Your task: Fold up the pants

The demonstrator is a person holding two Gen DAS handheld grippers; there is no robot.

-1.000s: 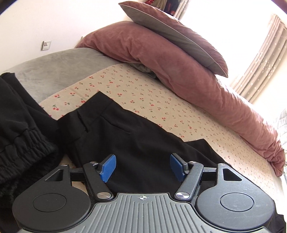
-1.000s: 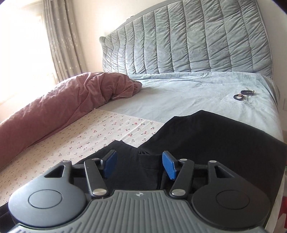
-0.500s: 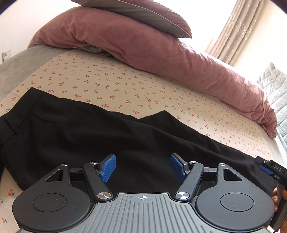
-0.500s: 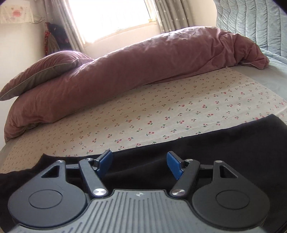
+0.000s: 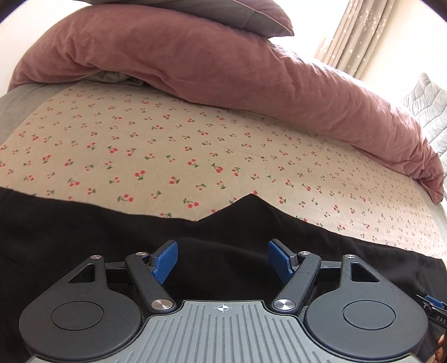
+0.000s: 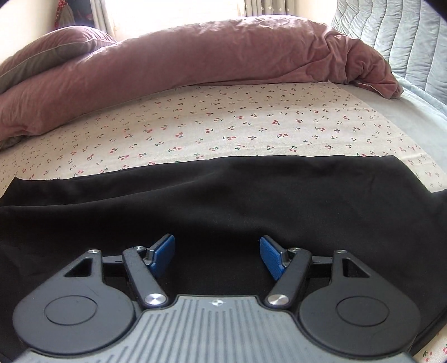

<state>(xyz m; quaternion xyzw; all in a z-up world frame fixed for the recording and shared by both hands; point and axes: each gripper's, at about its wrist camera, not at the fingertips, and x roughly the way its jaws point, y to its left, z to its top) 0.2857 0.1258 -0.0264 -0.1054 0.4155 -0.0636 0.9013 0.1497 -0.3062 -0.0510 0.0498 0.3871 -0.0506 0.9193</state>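
Black pants (image 5: 83, 231) lie spread flat across the cherry-print sheet (image 5: 167, 145), running left to right along the near edge of the bed. In the left wrist view a pointed fold of the fabric peaks just beyond my left gripper (image 5: 222, 258), which is open and empty, low over the cloth. In the right wrist view the pants (image 6: 251, 195) show a straight far edge and a corner at the right. My right gripper (image 6: 217, 254) is open and empty, low over the fabric. The other gripper's tip shows at the left view's lower right edge.
A long dusty-pink duvet roll (image 5: 223, 64) lies along the far side of the sheet (image 6: 251, 117), with a grey-and-pink pillow (image 5: 212, 11) on top. A quilted grey headboard (image 6: 391, 33) stands at the right. Curtains (image 5: 363, 33) hang behind.
Both grippers have turned toward the duvet and dropped closer to the pants. The fabric now fills the lower part of each view. Both stay open.
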